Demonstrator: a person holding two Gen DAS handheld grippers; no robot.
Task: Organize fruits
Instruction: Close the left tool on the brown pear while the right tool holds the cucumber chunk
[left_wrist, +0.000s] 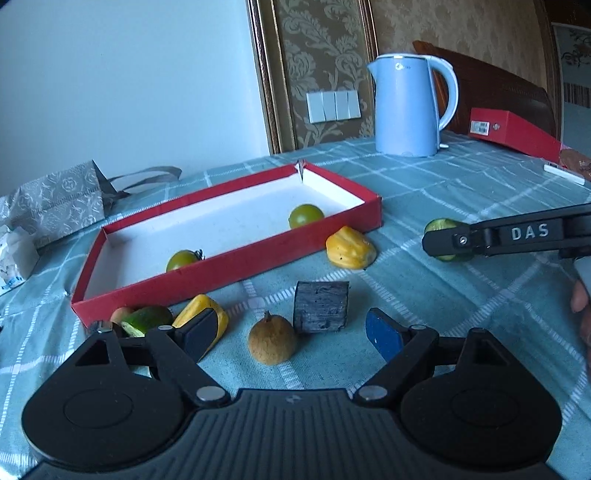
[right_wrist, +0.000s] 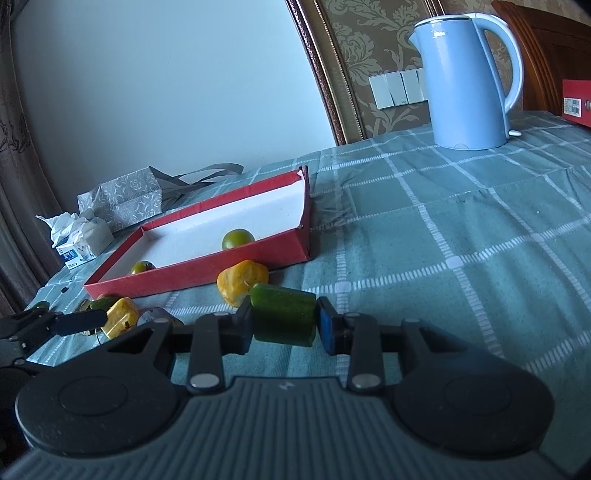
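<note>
My right gripper (right_wrist: 283, 326) has its jaws clamped on a stubby green cucumber chunk (right_wrist: 282, 318), flat-cut ends; my left gripper (left_wrist: 291, 334) jaws gape around nothing.

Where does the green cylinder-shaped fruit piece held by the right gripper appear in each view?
Left wrist view: green cylinder-shaped fruit piece at the right edge, pinched by the right gripper.
Right wrist view: centre, between the pads.
Shared landmark: shallow red cardboard box beyond it.
</note>
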